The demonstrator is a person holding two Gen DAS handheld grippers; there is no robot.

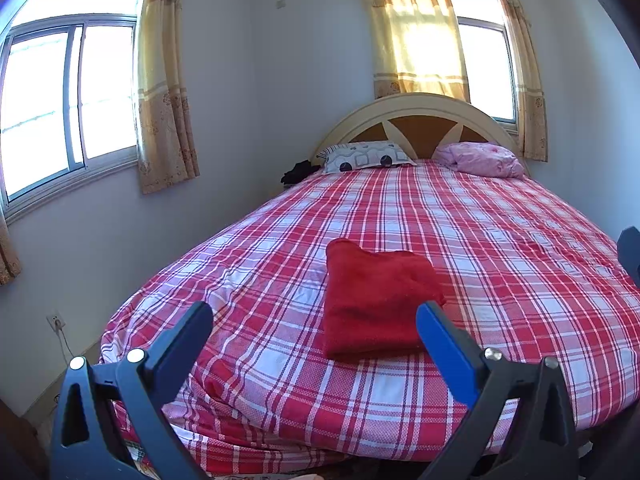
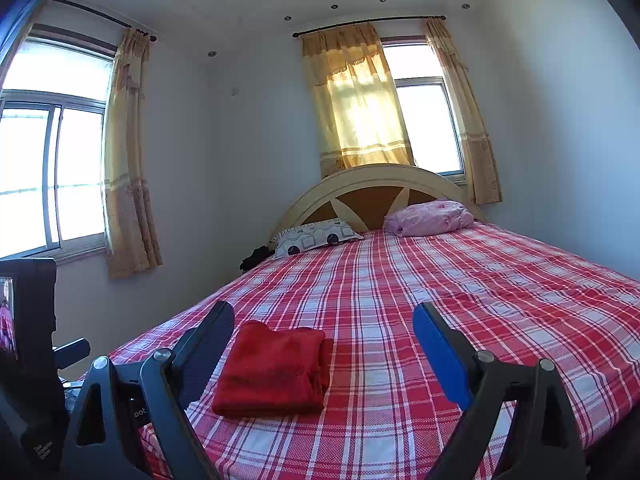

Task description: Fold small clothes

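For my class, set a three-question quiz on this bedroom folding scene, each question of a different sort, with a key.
1. True or false: the red garment lies folded on the plaid bedspread, with no claw touching it.
2. Which pillow lies nearest the side window? A) the pink one B) the grey patterned one C) a plain blue one
3. Fill in: both the left claw and the right claw have their fingers ____.

Key:
1. True.
2. B, the grey patterned pillow; the pink pillow lies on the far side.
3. Open, nothing between them.
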